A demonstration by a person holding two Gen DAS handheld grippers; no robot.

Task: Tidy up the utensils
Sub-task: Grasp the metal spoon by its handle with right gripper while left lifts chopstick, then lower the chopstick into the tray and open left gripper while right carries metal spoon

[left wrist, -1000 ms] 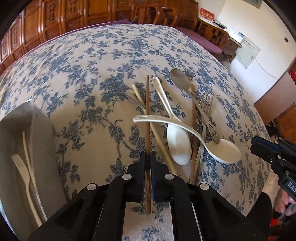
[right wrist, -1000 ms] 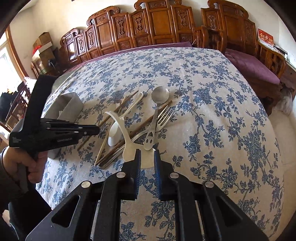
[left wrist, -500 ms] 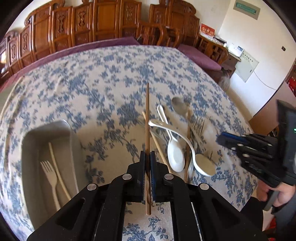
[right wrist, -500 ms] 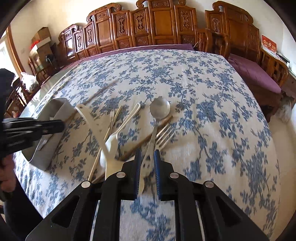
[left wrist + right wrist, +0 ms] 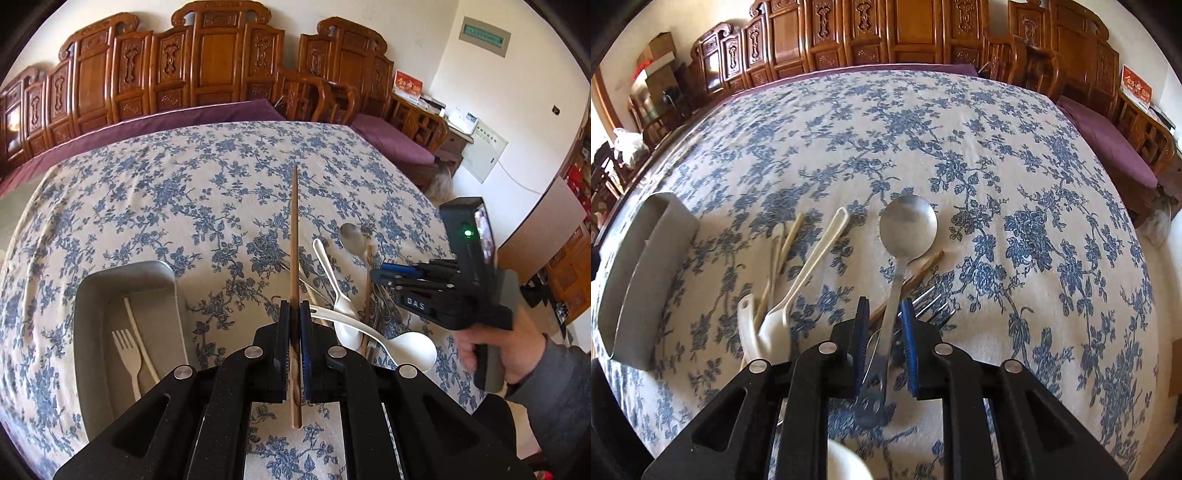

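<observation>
My left gripper (image 5: pixel 294 325) is shut on a brown wooden chopstick (image 5: pixel 294 236) and holds it above the table, to the right of the grey tray (image 5: pixel 88 295). The tray holds a white plastic fork (image 5: pixel 127 350) and a pale chopstick (image 5: pixel 138 336). My right gripper (image 5: pixel 884 321) is open, its fingers either side of the handle of the metal spoon (image 5: pixel 905 229), low over the utensil pile. It also shows in the left wrist view (image 5: pixel 388 275). The pile has white spoons (image 5: pixel 812 258), a metal fork (image 5: pixel 934 299), a brown chopstick (image 5: pixel 916 277) and pale chopsticks (image 5: pixel 779 251).
The table carries a blue floral cloth (image 5: pixel 923 129). The grey tray stands at the left in the right wrist view (image 5: pixel 639 266). Carved wooden chairs (image 5: pixel 221 66) with purple cushions line the far side. A large white spoon (image 5: pixel 406 347) lies at the pile's near end.
My left gripper has risen and pulled back with the brown chopstick, away from the pile. My right gripper has opened and moved down over the metal spoon's handle.
</observation>
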